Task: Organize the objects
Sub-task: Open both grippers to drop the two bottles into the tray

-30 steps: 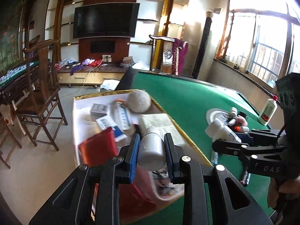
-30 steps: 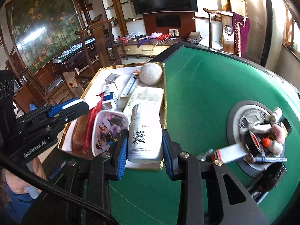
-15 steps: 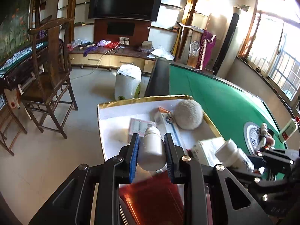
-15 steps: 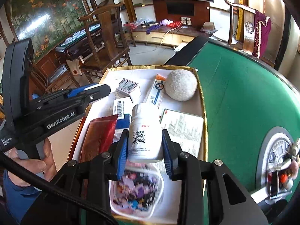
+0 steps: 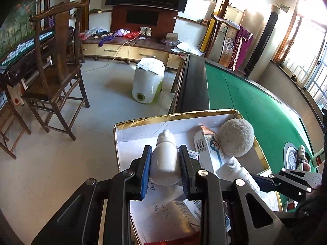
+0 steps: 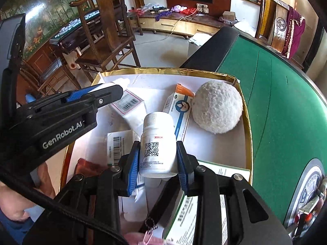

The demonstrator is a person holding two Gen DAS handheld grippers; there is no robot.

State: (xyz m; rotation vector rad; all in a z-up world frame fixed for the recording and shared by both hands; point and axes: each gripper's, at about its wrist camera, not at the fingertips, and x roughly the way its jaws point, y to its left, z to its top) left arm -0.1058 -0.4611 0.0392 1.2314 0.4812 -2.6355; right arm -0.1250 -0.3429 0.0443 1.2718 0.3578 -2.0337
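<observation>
My left gripper (image 5: 165, 157) is shut on a small plain white bottle (image 5: 165, 161), held over the near-left part of a gold-rimmed white box (image 5: 173, 116). My right gripper (image 6: 157, 159) is shut on a larger white pill bottle (image 6: 157, 140) with a QR-code label, above the middle of the same box (image 6: 163, 70). In the right wrist view the left gripper (image 6: 114, 90) shows at the left, with its white bottle (image 6: 119, 82) poking out. The right gripper's bottle (image 5: 238, 170) also appears at the lower right of the left wrist view.
The box holds a fuzzy white ball (image 6: 217, 107), an orange-topped carton (image 6: 179, 102), barcoded packs (image 6: 127, 100) and leaflets (image 6: 192, 220). It sits at the edge of a green felt table (image 6: 286, 102). A wooden chair (image 5: 55, 77) and a white bin (image 5: 148, 81) stand on the floor beyond.
Both grippers, each still holding its bottle, have moved from the near end of the box toward its far end and sunk lower. The red pouch and patterned dish have slipped out of view.
</observation>
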